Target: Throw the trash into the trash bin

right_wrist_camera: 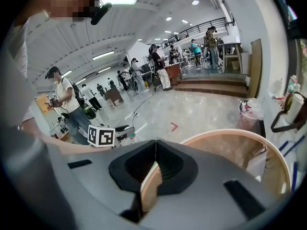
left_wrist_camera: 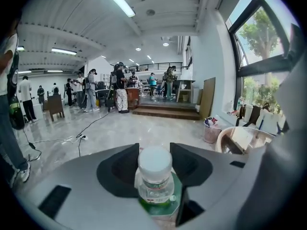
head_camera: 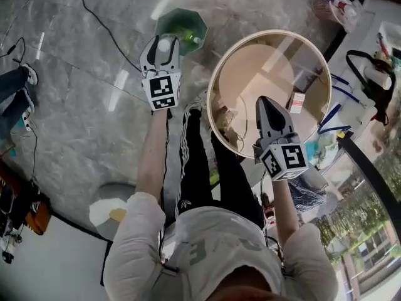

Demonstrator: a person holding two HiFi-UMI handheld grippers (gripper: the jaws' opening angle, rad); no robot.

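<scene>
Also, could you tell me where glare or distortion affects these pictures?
Head view: white glare streaks on the polished floor. Left gripper view: strong fisheye bend, window bright, bottle sharp. Right gripper view: same bend, edges dark.

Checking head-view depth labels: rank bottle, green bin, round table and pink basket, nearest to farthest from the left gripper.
1. bottle: clamped in the jaws.
2. green bin: on the floor, just past the tips.
3. round table: off to the right.
4. pink basket: far top-right corner.

Round table [head_camera: 250, 68], small box [head_camera: 297, 102] atop; bystanders [left_wrist_camera: 120, 90] beyond.
</scene>
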